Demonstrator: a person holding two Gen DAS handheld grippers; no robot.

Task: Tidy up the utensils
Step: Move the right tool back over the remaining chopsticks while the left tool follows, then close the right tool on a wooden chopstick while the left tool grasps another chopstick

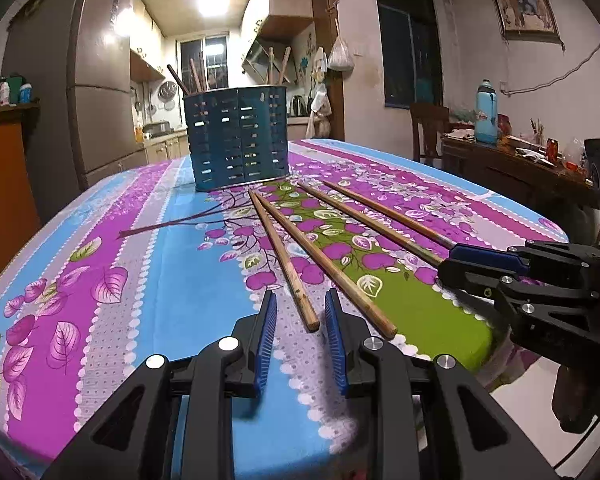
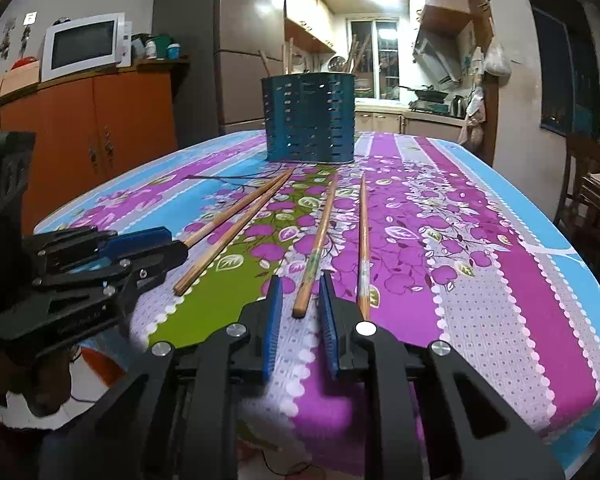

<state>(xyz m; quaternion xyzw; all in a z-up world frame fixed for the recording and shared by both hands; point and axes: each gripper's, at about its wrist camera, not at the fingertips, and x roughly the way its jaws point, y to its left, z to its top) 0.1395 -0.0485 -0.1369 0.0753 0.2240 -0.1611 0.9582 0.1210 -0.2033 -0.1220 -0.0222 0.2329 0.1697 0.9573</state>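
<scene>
Four chopsticks on surface, holder at far end; we see left gripper, right gripper jaws spread, each straddling one chopstick end.

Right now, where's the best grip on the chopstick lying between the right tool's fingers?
The chopstick's thick near end, coming from the near side along its shaft: it lies flat, tip toward the utensil holder, butt between the right tool's open fingers.

Home kitchen: fridge, microwave, stove hood
</scene>
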